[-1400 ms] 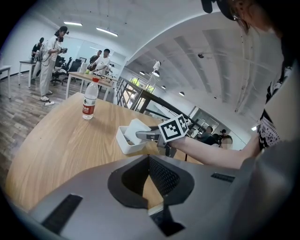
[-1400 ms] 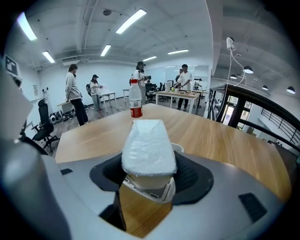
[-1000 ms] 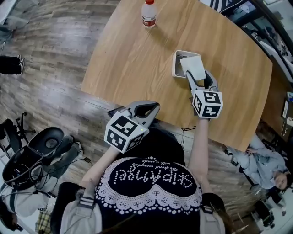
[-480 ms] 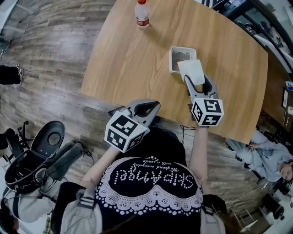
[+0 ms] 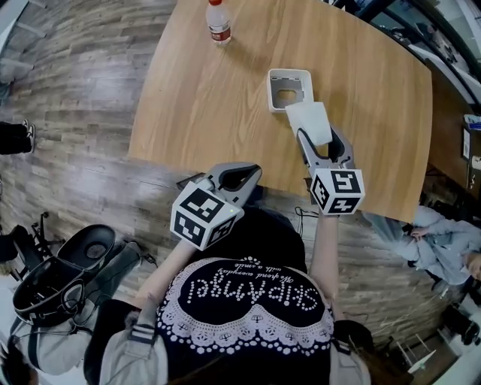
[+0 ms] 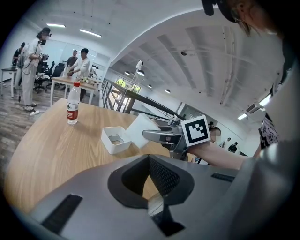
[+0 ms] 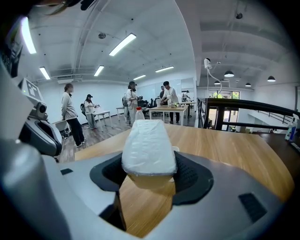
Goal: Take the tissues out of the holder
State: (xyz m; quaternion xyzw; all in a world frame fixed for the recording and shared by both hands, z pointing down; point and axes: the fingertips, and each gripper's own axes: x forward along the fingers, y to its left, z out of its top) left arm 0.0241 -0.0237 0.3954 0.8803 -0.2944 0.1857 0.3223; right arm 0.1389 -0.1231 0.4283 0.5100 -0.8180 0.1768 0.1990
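The white plastic-wrapped pack of tissues (image 5: 308, 120) is out of its holder, clamped between the two jaws of the right hand-held gripper (image 5: 317, 137). In the right gripper view the dark pads (image 7: 190, 174) press on both sides of the pack (image 7: 149, 147), which sticks out forward past the jaw tips. The white square open-topped holder (image 5: 289, 89) stands on the light wooden counter (image 5: 203, 98) just beyond the pack, its opening facing up and its floor showing. In the left gripper view the pack (image 6: 138, 131) appears raised beside the holder (image 6: 114, 139), apart from it.

The left hand-held gripper (image 5: 252, 173) is held at the counter's near edge, close to the person's body. Its jaws are closed together at the tips, with nothing between them (image 6: 149, 159).

A clear plastic water bottle with a red cap and red label (image 5: 219, 22) stands upright at the far end of the counter, well apart from the holder.
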